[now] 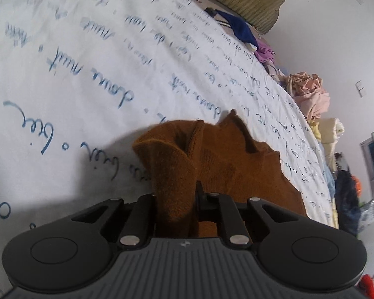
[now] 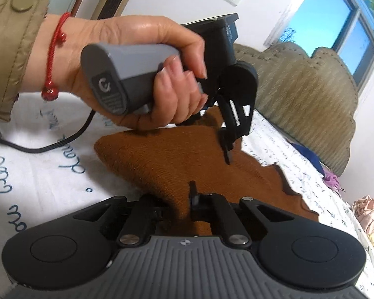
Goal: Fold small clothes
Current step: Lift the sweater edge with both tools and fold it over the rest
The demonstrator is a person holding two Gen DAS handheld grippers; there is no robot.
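Brown knit garment [image 1: 212, 154] lies on the white bedsheet [image 1: 74, 57], crumpled, one edge lifted off the sheet. Places below are relative to this garment.

Left gripper [image 1: 174, 194]: I read its jaws as closed down narrow on a raised fold of the knit; fabric fills the gap between the fingers. In the right wrist view the same gripper [image 2: 227, 149] sits on the garment's far edge, held by the person's hand [image 2: 147, 74], which has a red cord bracelet [image 2: 53, 57] and an olive quilted sleeve [image 2: 10, 44].

Right gripper [image 2: 179, 199]: jaws pinched tight on the near edge of the garment, cloth bunched between them.

Writing: the sheet carries blue cursive script all round the garment; I can make out "nuit" and what looks like "douce nuit", the rest too small or smeared. Grey handle end shows a round logo, not legible. A small emblem sits on each gripper body, unreadable.

Beyond the garment, along the sheet's far edge: heap of pink cloth [image 1: 309, 94], purple cloth [image 1: 264, 52], blue cloth [image 1: 239, 28]
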